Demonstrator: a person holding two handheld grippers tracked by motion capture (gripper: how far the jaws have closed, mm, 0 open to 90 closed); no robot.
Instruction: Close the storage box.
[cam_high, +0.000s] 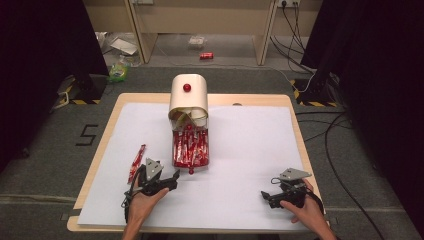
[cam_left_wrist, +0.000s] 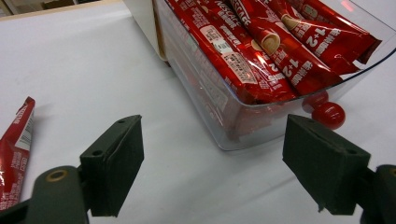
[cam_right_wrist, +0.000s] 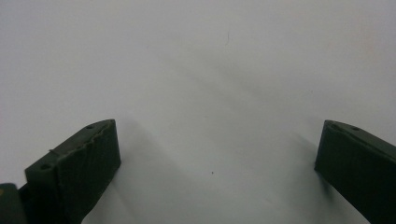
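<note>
— What is beside your left gripper (cam_high: 172, 176) now?

— On its left, one loose red sachet (cam_high: 136, 162) lies flat on the white sheet (cam_high: 250, 150) that covers the desk (cam_high: 97, 150), well apart from the others. My left gripper has its jaws wide apart and holds nothing. In the left gripper view the sachet (cam_left_wrist: 16, 149) is at the left edge, outside the left jaw, so I am not aimed at it yet.

— And what is in front of you?

— The clear drawer (cam_left_wrist: 219, 126) is pulled out from the cream box (cam_high: 188, 97) and it is full of the same red sachets (cam_left_wrist: 261, 46). Its round red knob (cam_left_wrist: 328, 115) is just before my right jaw.

— So how do you do the step well?

— I think the step is to take the loose sachet and put it with the others. I should turn the left gripper toward the left until the sachet is between the jaws, then come down low and close across its narrow width, near the middle. The foil looks slippery and thin, so the jaws must almost touch the sheet, without pinching the sheet itself.

— And the right gripper (cam_high: 266, 196)?

— It rests at the right side over bare sheet, jaws apart, empty. I judge it can stay there, or steady the drawer if that slides.
</note>
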